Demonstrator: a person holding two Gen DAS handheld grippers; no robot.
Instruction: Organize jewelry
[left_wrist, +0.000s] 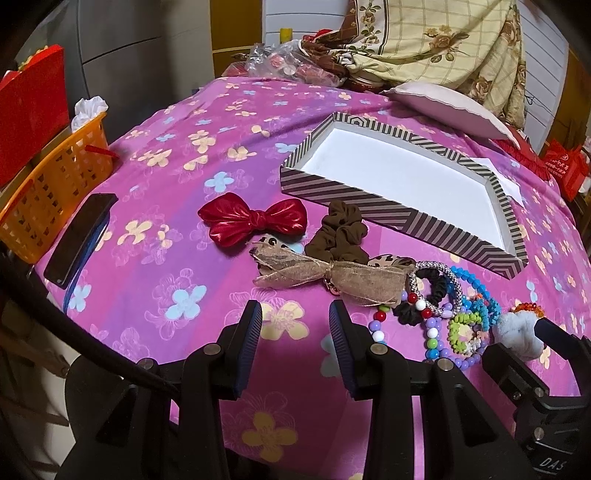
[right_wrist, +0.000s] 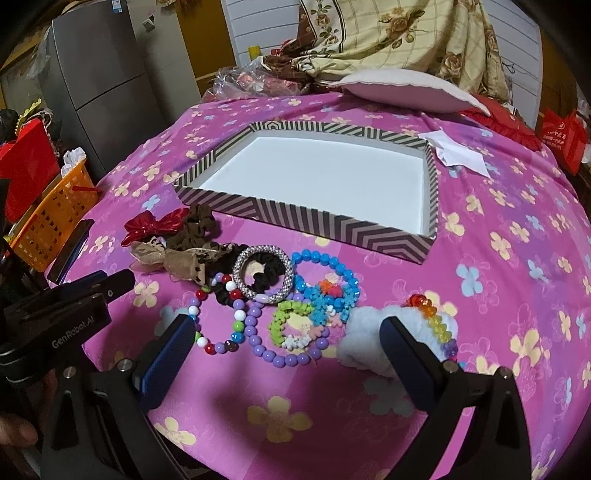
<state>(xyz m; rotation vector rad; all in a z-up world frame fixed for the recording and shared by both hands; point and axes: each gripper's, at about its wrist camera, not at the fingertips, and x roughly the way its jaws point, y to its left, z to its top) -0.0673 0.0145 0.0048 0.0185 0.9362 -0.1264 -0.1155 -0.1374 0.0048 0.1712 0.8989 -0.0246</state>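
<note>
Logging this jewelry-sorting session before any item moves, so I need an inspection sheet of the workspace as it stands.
Surface: pink floral cloth, covering the whole work area.
Job's things: striped box, white inside, empty; red bow, brown scrunchie, gauze bow, silver beaded ring, blue bead bracelet, purple bead bracelet and fluffy white scrunchie, all lying in front of the box.
Clutter: orange basket, black case, white paper.
Grippers: left gripper open, empty; right gripper open above the bracelets.
Cables: nothing seen.
Surroundings: grey fridge, floral blanket, pillow.
</note>
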